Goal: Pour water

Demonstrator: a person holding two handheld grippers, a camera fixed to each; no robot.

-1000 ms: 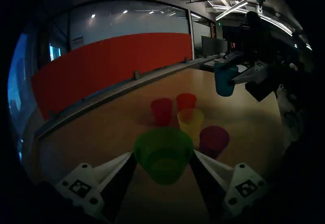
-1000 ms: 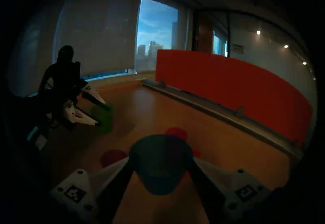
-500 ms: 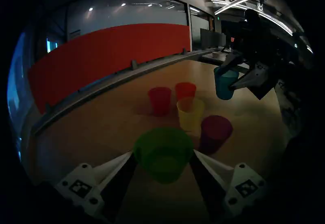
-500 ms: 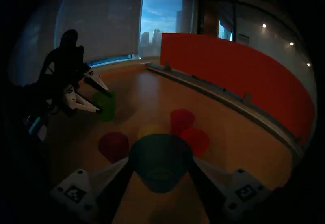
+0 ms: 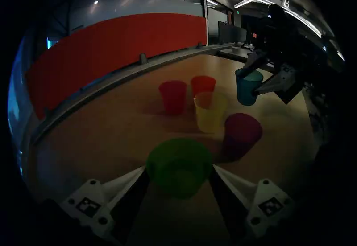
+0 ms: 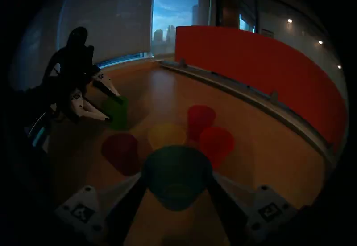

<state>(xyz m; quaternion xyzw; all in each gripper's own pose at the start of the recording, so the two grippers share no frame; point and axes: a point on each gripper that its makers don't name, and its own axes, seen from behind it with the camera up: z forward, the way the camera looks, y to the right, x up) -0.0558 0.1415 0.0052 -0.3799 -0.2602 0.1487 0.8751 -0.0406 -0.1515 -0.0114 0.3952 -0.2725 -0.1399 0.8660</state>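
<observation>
Over the last second the bench (image 5: 102,125) has come closer in both views. The standing cups have grown nearer too: two red cups (image 5: 173,96), a yellow cup (image 5: 209,111) and a maroon cup (image 5: 241,132). I have lowered both hands toward them, so I judge the pour is close. My left gripper (image 5: 178,169) has both fingers clamped on the green cup (image 5: 179,157). My right gripper (image 6: 177,176) has its fingers clamped on the teal cup (image 6: 176,168). Both cups are upright above the bench, flanking the cluster.

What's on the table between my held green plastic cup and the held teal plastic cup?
The translucent yellow plastic cup and the dark maroon plastic cup stand side by side there, in both gripper views.
</observation>
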